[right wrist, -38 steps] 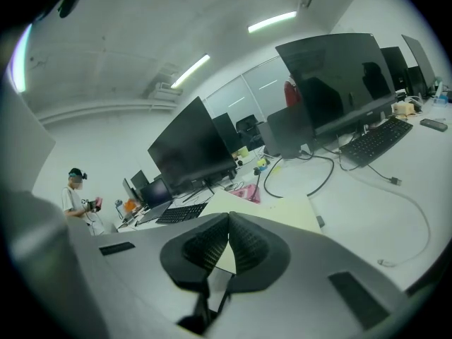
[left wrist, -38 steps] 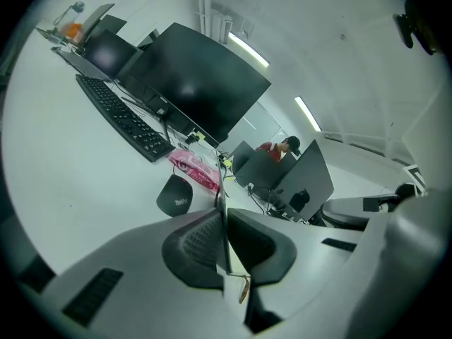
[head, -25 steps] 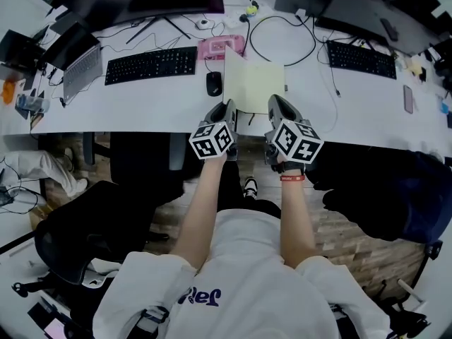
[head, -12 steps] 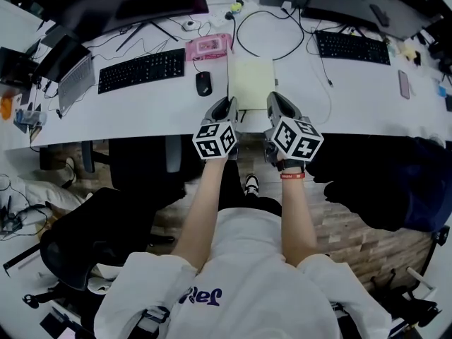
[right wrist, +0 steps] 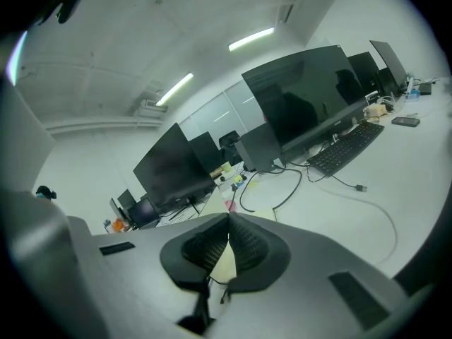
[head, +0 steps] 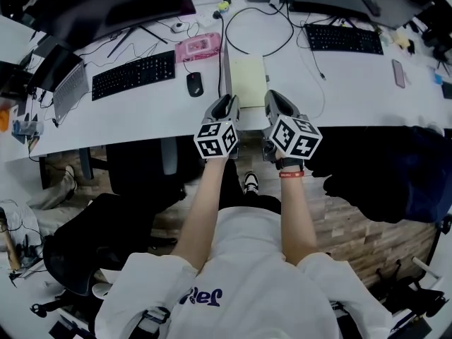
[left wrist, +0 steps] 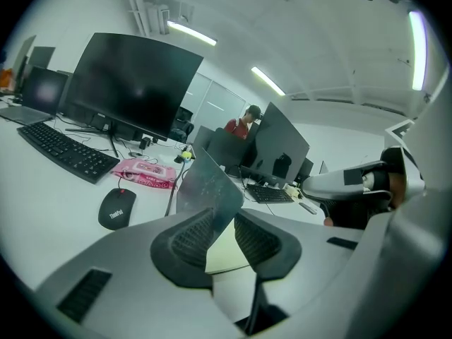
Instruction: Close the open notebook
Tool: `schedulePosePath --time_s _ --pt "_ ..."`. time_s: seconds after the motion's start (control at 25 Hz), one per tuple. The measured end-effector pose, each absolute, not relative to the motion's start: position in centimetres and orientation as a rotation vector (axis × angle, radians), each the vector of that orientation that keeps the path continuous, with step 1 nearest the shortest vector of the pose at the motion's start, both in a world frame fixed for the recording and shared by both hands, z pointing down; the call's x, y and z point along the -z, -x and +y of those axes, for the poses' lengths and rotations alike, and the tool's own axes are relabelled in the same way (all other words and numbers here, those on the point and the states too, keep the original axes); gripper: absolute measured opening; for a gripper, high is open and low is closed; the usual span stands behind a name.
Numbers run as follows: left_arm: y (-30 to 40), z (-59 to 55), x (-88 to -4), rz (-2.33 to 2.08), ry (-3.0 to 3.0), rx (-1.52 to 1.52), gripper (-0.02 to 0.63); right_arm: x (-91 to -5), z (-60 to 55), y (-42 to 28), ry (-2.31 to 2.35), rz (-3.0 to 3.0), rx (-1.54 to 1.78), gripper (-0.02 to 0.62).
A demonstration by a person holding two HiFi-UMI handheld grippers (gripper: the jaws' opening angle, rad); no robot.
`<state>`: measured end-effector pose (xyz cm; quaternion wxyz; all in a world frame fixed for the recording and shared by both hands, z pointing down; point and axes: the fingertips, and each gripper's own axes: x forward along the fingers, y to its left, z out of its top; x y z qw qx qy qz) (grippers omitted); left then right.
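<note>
The notebook [head: 248, 82] lies on the white desk [head: 141, 111] with a pale yellow page up. Its grey translucent cover [left wrist: 209, 188] stands tilted along the left edge of the page. My left gripper [head: 229, 103] is at the notebook's near left corner. In the left gripper view its jaws [left wrist: 224, 221] have just been opening and stand slightly apart, with the cover's lower edge between them. My right gripper [head: 275, 97] is at the near right corner. Its tips [right wrist: 227, 221] meet over the page [right wrist: 224, 263], with nothing seen between them.
A black mouse [head: 192, 84] and a pink pack [head: 198, 46] lie left of the notebook, with a keyboard [head: 133, 75] further left. A black cable [head: 272, 20] loops behind it, with a second keyboard [head: 342, 39] right. Monitors line the back. Chairs stand below the desk edge.
The left jaws have parted. Both grippers have edged toward the desk. The view has shifted, and the notebook now looks narrower with its cover on edge.
</note>
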<state>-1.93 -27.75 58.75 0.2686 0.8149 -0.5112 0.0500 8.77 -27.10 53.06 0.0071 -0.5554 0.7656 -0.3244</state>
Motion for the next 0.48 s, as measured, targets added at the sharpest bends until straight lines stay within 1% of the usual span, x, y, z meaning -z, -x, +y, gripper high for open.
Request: schedulePosePath --time_s 0.48 --pt "-0.3 -27.8 -59.3 -1.357 -2.226 -0.178 0.119 -53.5 -26.6 -10.5 1.758 2.358 1.025 0.015"
